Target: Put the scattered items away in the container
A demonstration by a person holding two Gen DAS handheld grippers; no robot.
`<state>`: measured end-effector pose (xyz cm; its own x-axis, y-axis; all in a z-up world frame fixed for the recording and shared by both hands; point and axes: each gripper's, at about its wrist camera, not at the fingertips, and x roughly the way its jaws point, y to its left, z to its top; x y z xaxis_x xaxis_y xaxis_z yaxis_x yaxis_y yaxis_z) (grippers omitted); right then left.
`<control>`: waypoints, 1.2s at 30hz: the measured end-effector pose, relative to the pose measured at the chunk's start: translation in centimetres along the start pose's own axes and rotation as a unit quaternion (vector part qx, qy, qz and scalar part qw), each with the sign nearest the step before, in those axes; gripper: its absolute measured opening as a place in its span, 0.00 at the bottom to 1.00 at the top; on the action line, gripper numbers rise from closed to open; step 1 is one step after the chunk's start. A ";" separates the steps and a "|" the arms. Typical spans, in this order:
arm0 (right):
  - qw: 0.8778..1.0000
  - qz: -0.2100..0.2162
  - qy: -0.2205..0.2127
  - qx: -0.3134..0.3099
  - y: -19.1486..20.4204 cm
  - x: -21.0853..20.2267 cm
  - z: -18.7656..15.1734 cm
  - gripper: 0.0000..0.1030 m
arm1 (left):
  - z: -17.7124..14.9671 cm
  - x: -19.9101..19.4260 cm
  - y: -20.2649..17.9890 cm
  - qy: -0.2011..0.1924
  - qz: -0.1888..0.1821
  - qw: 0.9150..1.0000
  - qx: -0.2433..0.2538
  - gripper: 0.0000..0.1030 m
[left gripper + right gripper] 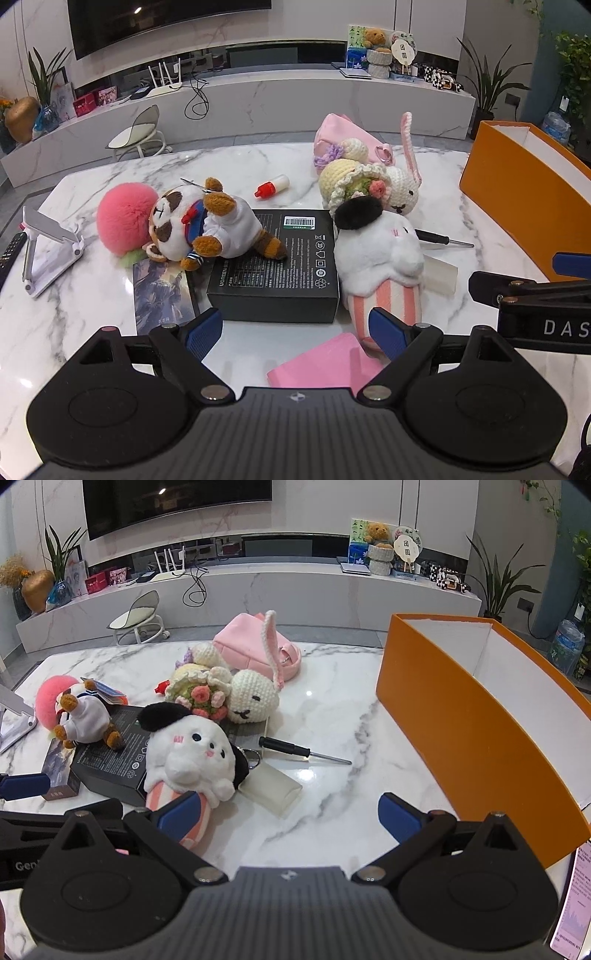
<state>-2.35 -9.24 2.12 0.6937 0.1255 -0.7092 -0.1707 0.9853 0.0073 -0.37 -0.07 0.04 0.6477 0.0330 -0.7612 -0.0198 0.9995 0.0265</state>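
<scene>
Scattered items lie on a marble table: a black box, a raccoon plush on its corner, a pink furry ball, a white plush with black ears, a crochet bunny, a pink pouch, a small red-capped bottle, a screwdriver and a pink pad. The orange box stands open at the right. My left gripper is open, hovering before the black box. My right gripper is open over bare marble beside the white plush.
A white phone stand and a remote sit at the table's left edge. A picture card lies under the black box. A clear plastic piece lies beside the white plush. Bare marble spreads between the plush and the orange box.
</scene>
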 end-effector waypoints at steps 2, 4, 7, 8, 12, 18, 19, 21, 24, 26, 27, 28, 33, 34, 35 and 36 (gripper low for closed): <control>1.000 -0.001 0.000 0.000 0.0 0.1 0.0 1.00 | 0.0 0.0 0.0 0.000 0.002 1.000 0.001 0.99; 1.000 -0.001 0.001 0.001 0.0 0.1 -0.1 1.00 | 0.0 0.0 -0.1 0.001 0.002 1.000 0.002 0.99; 1.000 -0.003 0.002 0.002 0.0 0.2 -0.1 1.00 | 0.0 0.0 0.0 0.001 0.002 1.000 0.003 0.98; 1.000 -0.003 0.002 0.002 0.0 0.2 -0.1 1.00 | 0.0 0.0 0.0 0.002 0.001 1.000 0.002 0.98; 1.000 -0.004 0.002 0.003 0.0 0.3 0.0 1.00 | 0.0 0.1 0.0 0.003 0.001 1.000 0.002 0.98; 1.000 -0.007 0.002 0.003 0.0 0.4 0.0 1.00 | 0.1 0.2 0.0 0.004 0.002 1.000 0.002 0.97; 1.000 -0.007 0.003 0.003 0.0 0.5 0.0 1.00 | 0.1 0.1 0.0 0.003 0.002 1.000 0.002 0.97; 1.000 -0.008 0.003 0.001 0.0 0.5 0.0 1.00 | 0.0 0.0 0.1 0.002 0.002 1.000 0.002 0.97; 1.000 -0.010 0.000 -0.002 0.0 0.3 -0.1 1.00 | 0.0 -0.2 0.2 -0.002 0.002 1.000 0.002 0.97; 1.000 -0.010 -0.001 -0.003 0.1 0.3 -0.1 1.00 | 0.0 -0.3 0.2 -0.004 0.002 1.000 0.002 0.97; 1.000 -0.012 -0.001 -0.004 0.1 0.3 -0.1 1.00 | 0.0 -0.3 0.2 -0.004 0.002 1.000 0.002 0.97; 1.000 -0.013 0.000 -0.005 0.1 0.3 -0.1 1.00 | 0.0 -0.4 0.2 -0.006 -0.003 1.000 0.002 0.97; 1.000 -0.021 0.002 -0.009 0.3 0.4 -0.2 1.00 | 0.1 -1.0 0.0 -0.018 -0.024 1.000 0.002 0.97; 1.000 -0.021 0.001 -0.010 0.3 0.4 -0.2 1.00 | 0.1 -1.1 -0.1 -0.022 -0.022 1.000 0.005 0.97; 1.000 -0.020 0.000 -0.011 0.3 0.4 -0.1 1.00 | 0.1 -1.2 -0.1 -0.023 -0.022 0.999 0.006 0.97; 1.000 -0.019 0.000 -0.011 0.2 0.4 -0.1 1.00 | 0.2 -1.2 -0.1 -0.022 -0.023 0.999 0.006 0.97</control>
<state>-2.21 -8.98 1.78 0.7007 0.0877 -0.7080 -0.1590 0.9867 -0.0352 -1.01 -0.22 1.07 0.6809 -0.0138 -0.7322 0.0203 0.9998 0.0000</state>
